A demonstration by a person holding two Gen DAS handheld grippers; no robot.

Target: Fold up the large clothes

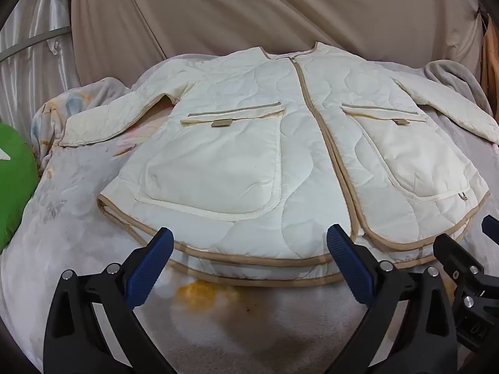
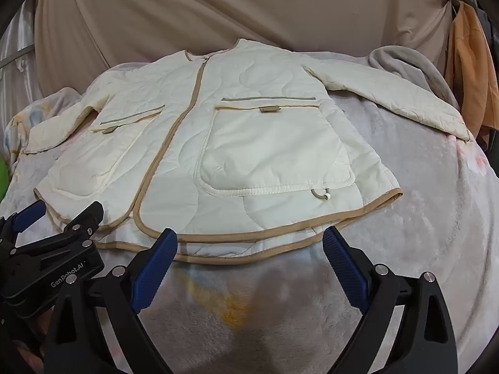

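A cream quilted jacket [image 1: 280, 143] with tan trim and two big front pockets lies flat, face up and zipped, on a bed, both sleeves spread outward. It also shows in the right wrist view [image 2: 237, 143]. My left gripper [image 1: 249, 243] is open and empty, hovering just before the hem left of the zipper. My right gripper [image 2: 249, 243] is open and empty, just before the hem on the right half. The right gripper's body shows at the left view's right edge [image 1: 467, 280]; the left gripper's body shows at the right view's left edge [image 2: 53, 261].
A grey floral fleece blanket [image 1: 78, 205] covers the bed. A green cushion [image 1: 15, 187] sits at the left edge. A beige curtain [image 1: 249, 9] hangs behind. An orange garment [image 2: 471, 71] hangs at the far right, beside a bunched grey blanket [image 2: 411, 62].
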